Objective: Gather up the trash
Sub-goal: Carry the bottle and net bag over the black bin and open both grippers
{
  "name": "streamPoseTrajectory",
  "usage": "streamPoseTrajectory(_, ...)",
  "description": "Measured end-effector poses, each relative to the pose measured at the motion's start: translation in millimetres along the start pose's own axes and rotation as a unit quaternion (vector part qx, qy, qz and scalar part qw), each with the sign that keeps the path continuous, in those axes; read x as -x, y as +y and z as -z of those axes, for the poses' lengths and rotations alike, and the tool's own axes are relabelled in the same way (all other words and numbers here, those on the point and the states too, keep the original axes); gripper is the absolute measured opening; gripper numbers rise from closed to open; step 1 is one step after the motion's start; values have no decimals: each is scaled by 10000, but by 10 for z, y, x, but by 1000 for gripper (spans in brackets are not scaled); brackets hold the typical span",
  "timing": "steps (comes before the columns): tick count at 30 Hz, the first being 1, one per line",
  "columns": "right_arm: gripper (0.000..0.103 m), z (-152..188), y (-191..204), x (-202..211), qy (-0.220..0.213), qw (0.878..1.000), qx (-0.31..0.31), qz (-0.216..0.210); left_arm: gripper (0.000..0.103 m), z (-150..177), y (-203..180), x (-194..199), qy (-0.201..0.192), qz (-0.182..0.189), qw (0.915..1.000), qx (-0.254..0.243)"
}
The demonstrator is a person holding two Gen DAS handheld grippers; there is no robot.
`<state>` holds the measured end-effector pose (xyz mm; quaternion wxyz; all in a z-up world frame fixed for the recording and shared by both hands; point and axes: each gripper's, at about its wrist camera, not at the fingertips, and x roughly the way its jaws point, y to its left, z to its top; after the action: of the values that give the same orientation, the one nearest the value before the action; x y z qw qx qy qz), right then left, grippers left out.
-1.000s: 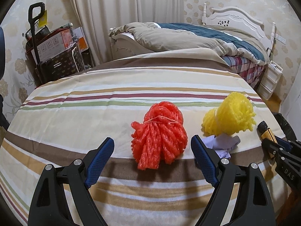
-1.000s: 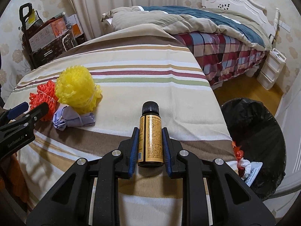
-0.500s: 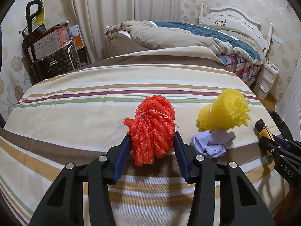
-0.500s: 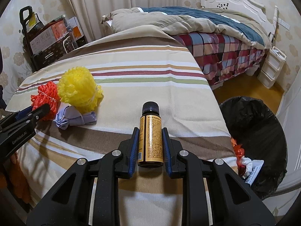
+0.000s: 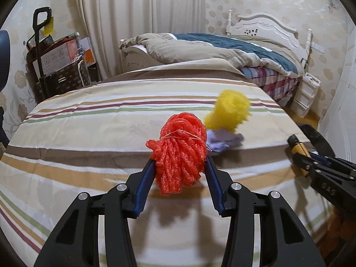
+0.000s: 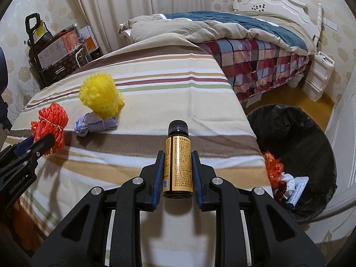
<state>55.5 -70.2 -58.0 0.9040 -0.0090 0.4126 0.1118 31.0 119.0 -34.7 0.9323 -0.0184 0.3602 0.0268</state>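
My left gripper (image 5: 180, 166) is shut on a red foam net bundle (image 5: 181, 151), lifted just above the striped bed cover (image 5: 89, 133). The same red bundle (image 6: 50, 123) shows at the left of the right wrist view. My right gripper (image 6: 178, 162) is shut on a small brown bottle (image 6: 178, 166) with a black cap and gold label. On the cover lie a yellow foam net (image 5: 231, 110) and a crumpled lilac wrapper (image 5: 222, 141), also seen as yellow net (image 6: 100, 95) and lilac wrapper (image 6: 95, 124).
A black-lined trash bin (image 6: 296, 146) stands on the floor right of the bed, holding red and white scraps. A second bed (image 6: 244, 44) with a quilt is behind. Boxes and a cart (image 5: 55, 66) stand at the far left wall.
The left gripper closed on the red net and lifted it, shifting right toward the yellow net. The right gripper kept its hold on the bottle and drifted slightly right, toward the bin.
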Motion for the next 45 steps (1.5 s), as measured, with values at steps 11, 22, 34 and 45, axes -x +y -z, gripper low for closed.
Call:
streamPoseTrajectory(11,23,172,-267,258,-158,9995,-228,156,47,93,-504,127,-63,453,9986,-249)
streamPoseTrajectory(22,23,199,-897,433,-378,9947,-705,652,47,-42,-1186,86,-212,944,9931,-664)
streamPoseTrajectory(34,23,118,-1501,415,-470,9873,-1108,1037,47,-225,-1757,-140,-108,1303,9873,-903)
streamPoseTrajectory(45,23,67,-1840,306,-415,9839,-1252,1207,47,-354,-2258,-373,-32,1347,9840,-1169)
